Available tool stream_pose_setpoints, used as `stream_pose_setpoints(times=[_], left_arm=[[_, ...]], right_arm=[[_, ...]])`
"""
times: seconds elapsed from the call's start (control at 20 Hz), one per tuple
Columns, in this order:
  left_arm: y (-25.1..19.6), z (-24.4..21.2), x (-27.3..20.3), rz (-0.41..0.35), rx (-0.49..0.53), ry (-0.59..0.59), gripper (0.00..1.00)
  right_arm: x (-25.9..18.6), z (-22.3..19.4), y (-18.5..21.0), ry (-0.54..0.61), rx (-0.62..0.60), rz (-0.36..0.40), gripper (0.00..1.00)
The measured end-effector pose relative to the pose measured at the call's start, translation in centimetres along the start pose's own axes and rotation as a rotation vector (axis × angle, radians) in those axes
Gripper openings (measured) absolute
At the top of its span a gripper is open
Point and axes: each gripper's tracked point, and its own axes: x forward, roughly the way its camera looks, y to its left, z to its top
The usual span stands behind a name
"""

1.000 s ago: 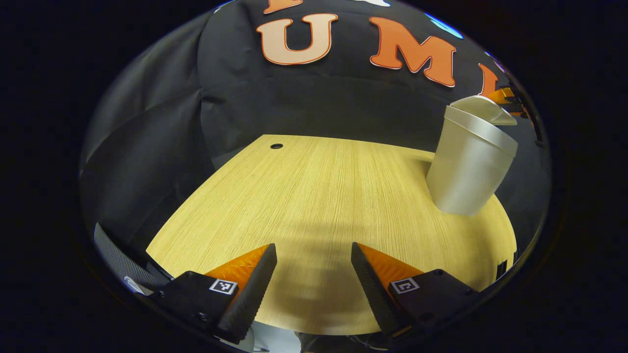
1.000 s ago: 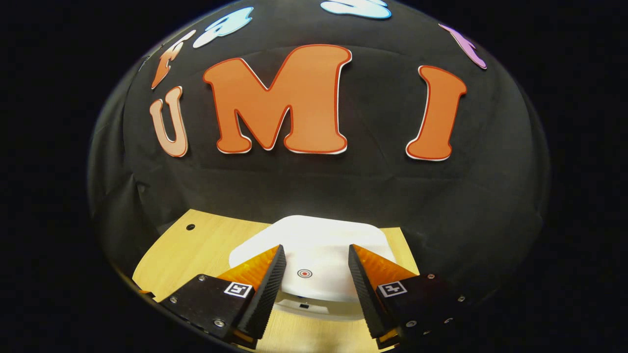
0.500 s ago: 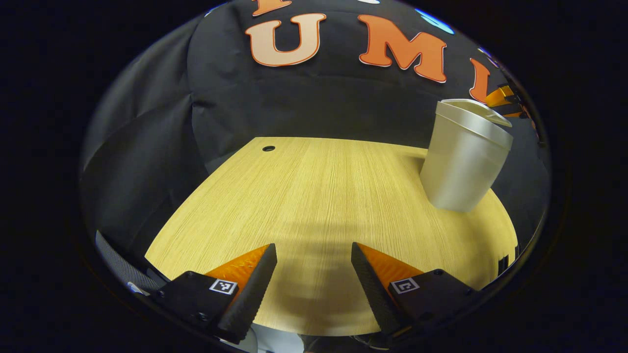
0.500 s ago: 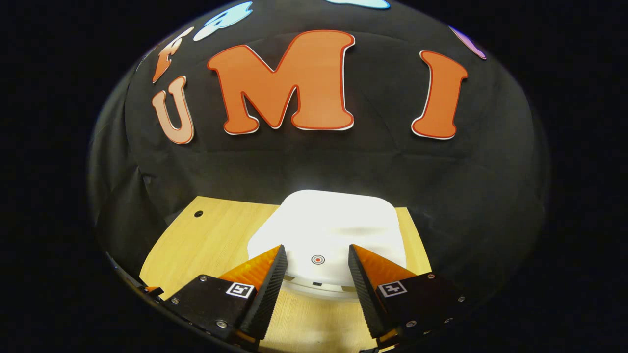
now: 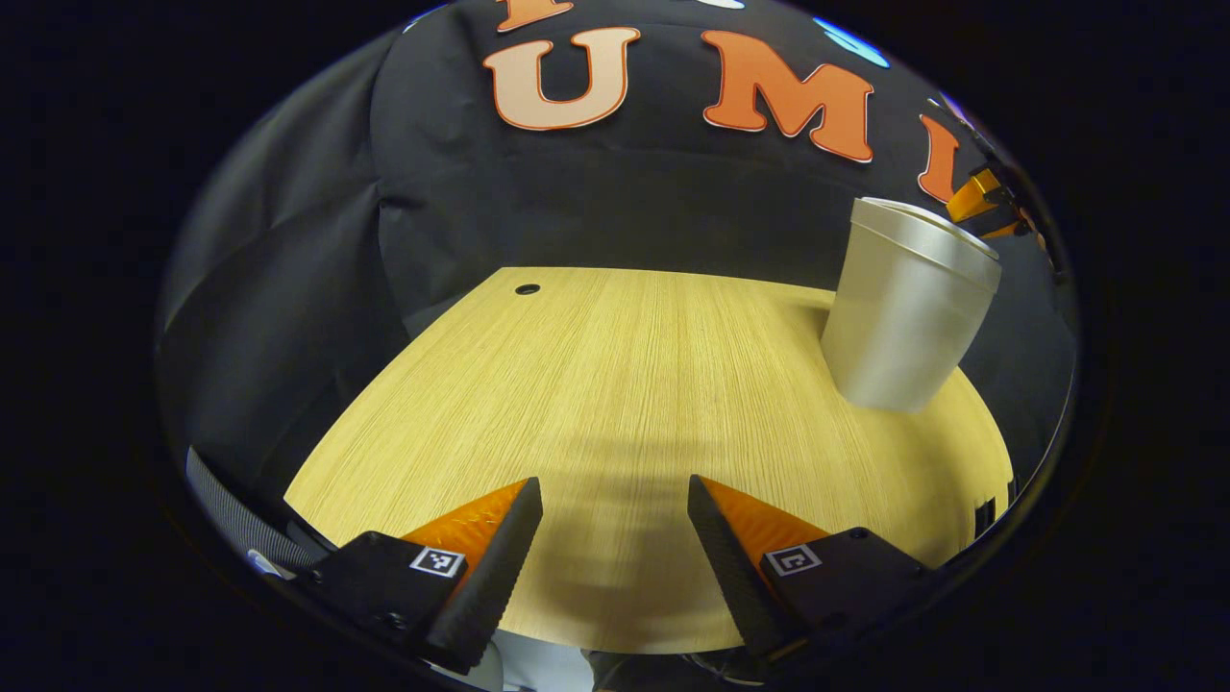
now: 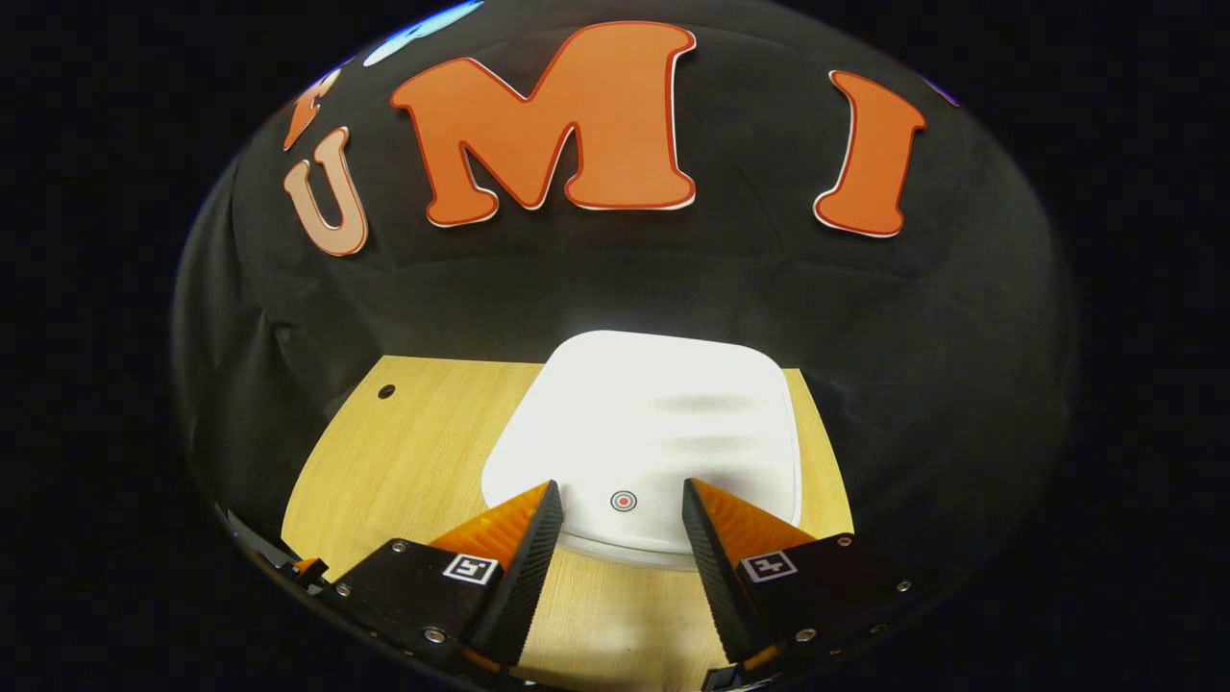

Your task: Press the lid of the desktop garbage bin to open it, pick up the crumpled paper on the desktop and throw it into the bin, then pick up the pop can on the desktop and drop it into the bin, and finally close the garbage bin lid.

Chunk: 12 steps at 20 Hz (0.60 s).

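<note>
— What is the biggest thing in front of you?

— Your wooden desktop (image 5: 615, 384). In the left gripper view it runs bare from your fingers back to the black cloth wall (image 5: 615, 207), with a small round hole (image 5: 527, 288) near its far left corner.

— Where is the bin?

— The garbage bin (image 5: 898, 322) stands on the far right part of the desktop, close to the wall. In the right gripper view you look down on its white lid (image 6: 653, 432), which lies flat on the bin.

— And your tools?

— Your left gripper (image 5: 610, 505) hangs over the near edge of the desktop, well apart from the bin, its fingers spread with nothing between them. Your right gripper (image 6: 620, 505) hovers just above the near edge of the lid, also spread and gripping nothing; whether it touches the lid I cannot tell.

— Anything smaller?

— A small red target mark (image 6: 624, 501) on the lid sits right between your right fingertips.
</note>
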Motion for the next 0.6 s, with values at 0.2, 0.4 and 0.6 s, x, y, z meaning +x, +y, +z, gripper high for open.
stream_pose_setpoints(times=[0.2,0.4,0.6], left_arm=[[-0.06,-0.08,-0.15,-0.002,-0.005,0.003,0.98],[-0.04,-0.11,-0.11,-0.003,-0.008,0.004,0.98],[-0.06,-0.17,-0.09,-0.001,-0.016,0.012,0.98]], right_arm=[[0.00,-0.05,0.07,0.045,-0.001,0.005,0.77],[0.29,-0.38,0.05,0.088,-0.027,-0.005,0.77],[0.46,-0.47,0.15,0.101,-0.037,-0.017,0.77]])
